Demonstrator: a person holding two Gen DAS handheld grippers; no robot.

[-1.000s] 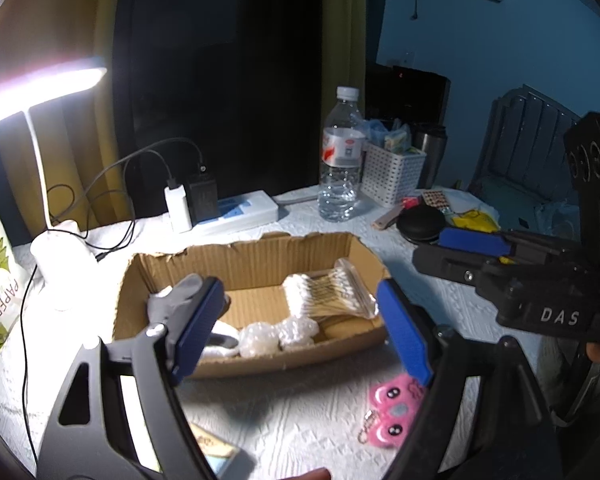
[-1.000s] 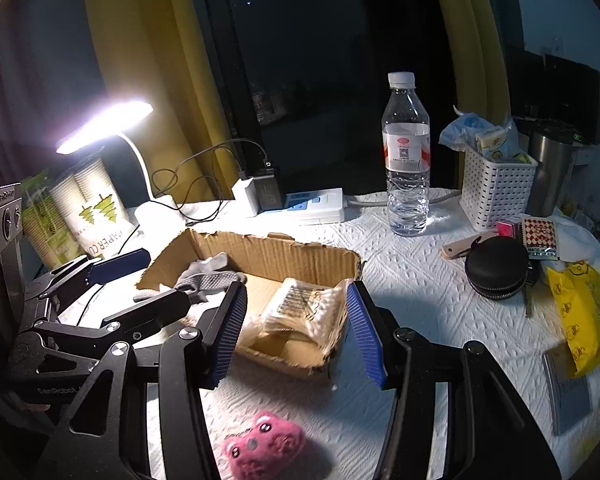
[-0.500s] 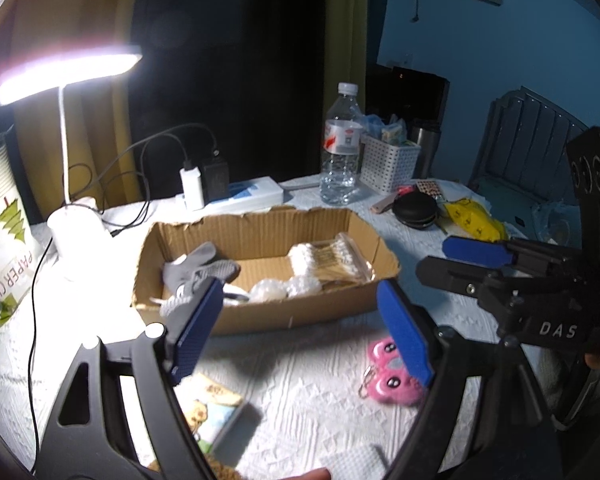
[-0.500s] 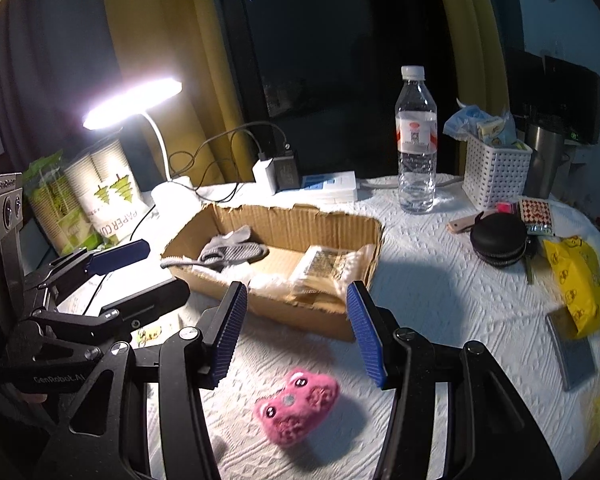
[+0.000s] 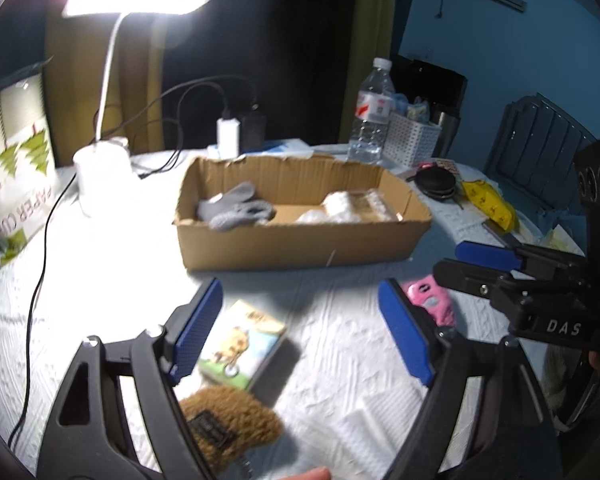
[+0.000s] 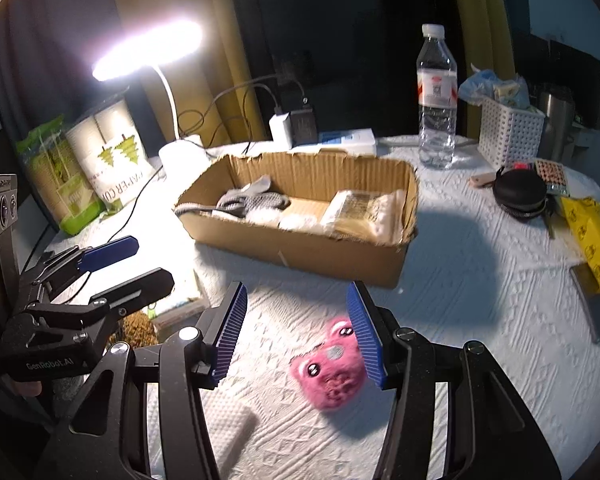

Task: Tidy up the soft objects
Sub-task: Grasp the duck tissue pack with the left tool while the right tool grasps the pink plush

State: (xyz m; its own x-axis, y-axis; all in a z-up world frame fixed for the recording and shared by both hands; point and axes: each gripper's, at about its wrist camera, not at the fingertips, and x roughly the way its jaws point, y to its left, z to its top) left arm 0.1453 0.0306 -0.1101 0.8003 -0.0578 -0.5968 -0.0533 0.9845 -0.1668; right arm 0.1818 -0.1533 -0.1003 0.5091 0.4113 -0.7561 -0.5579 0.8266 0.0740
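Pink plush sat on the worktop at about 6 o'clock from the cardboard box, well short of its near wall. Change over the last second: both grippers had backed away from the box and dropped toward the worktop, so the box shrank in both views and the loose items came into frame. Meaning, as I read it: the box drop-off was done and the next pick was being set up.

Right gripper hung over the plush, jaws half open and empty; the right jaw overlapped the plush's edge in the right wrist view, contact not resolvable through blur. Left gripper had jaws wide and empty, above a small illustrated packet, with a brown plush at 6 o'clock of it.

Pink plush lay face up, long axis running roughly 1 to 7 o'clock in the right wrist view, ears toward 1 o'clock, toward the box. Jaws sat offset to its 11 o'clock side, so a shift right looked needed before closing.

Box already held grey gloves and a cotton swab pack.
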